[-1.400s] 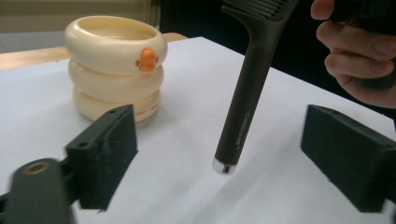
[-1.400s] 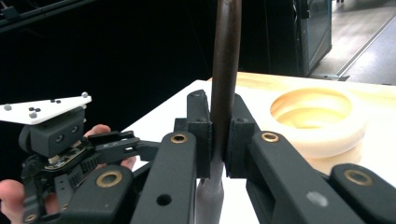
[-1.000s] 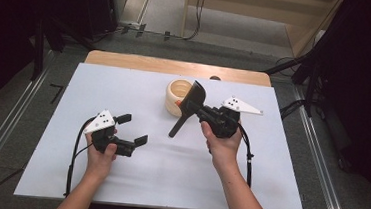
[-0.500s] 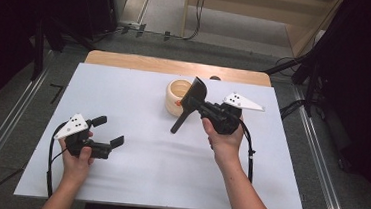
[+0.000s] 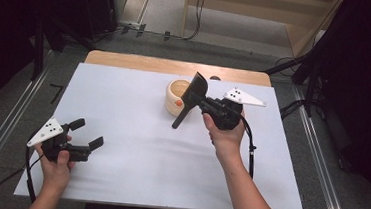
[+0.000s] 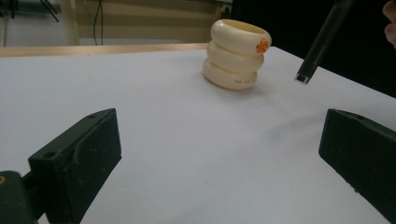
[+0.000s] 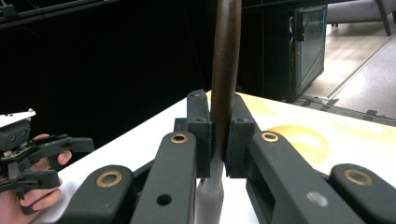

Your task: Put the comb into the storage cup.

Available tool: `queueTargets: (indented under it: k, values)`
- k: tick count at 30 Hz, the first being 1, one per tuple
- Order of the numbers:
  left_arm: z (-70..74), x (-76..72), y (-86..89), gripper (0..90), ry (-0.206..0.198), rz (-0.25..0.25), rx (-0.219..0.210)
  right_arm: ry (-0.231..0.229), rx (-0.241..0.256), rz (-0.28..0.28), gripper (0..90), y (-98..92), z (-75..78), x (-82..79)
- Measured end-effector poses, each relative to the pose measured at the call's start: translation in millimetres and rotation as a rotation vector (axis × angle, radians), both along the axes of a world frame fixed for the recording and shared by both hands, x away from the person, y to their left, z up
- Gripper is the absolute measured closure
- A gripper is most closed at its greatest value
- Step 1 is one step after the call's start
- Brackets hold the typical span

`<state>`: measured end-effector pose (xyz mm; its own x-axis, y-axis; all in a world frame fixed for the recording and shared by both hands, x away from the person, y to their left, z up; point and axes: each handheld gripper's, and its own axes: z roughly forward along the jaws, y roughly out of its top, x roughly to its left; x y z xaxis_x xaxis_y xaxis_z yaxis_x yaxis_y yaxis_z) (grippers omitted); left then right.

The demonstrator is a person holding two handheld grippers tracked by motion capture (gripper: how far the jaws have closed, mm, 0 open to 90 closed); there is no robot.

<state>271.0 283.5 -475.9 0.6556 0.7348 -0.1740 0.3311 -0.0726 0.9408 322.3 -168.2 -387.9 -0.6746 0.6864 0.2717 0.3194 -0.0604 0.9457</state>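
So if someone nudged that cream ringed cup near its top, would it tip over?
Probably it slides first: the cream cup looks squat, with a base as wide as its rim. It may be hollow and light. The smooth white table seems to offer little grip.

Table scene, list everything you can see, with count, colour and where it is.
Ringed cup: one, cream with an orange spot, far middle of the sheet.
Spatula: one, black, clamped in the right gripper, blade over the cup's rim, handle end off the sheet.
Sheet: one, white, covering the table.
Table: one, wooden, its far edge bare.
Left gripper: one, black, near left of the sheet, fingers apart, nothing between them.
Right gripper: one, black, right of the cup, fingers shut on the spatula.
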Motion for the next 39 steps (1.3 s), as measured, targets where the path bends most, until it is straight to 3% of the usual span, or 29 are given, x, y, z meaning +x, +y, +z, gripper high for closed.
queueTargets:
  k: [4, 9, 23, 26, 32, 39]
  values:
    - [-3.5, -4.0, 6.9, 0.0, 0.008, 0.006, 0.025, -0.006, 0.000, -0.001, 82.0, -0.8, 4.2, 0.8]
    - [-3.8, -8.7, 14.7, 0.0, 0.009, 0.015, 0.012, -0.012, 0.002, -0.007, 82.0, -2.4, 8.5, 2.2]
    - [-5.1, -21.0, 28.6, 0.0, -0.003, 0.040, 0.038, -0.024, 0.004, -0.010, 82.0, -1.7, 20.0, 9.2]
    - [-6.9, -21.9, 30.4, 0.0, -0.002, 0.048, 0.019, -0.026, 0.011, -0.011, 82.0, -3.4, 21.5, 10.9]
    - [-10.9, -21.5, 27.2, 0.0, -0.001, 0.045, 0.044, -0.026, 0.020, -0.021, 82.0, -5.6, 22.1, 15.1]
    - [-11.6, -21.1, 30.1, 0.0, 0.003, 0.054, 0.013, -0.022, 0.019, -0.030, 82.0, -7.7, 25.5, 17.7]
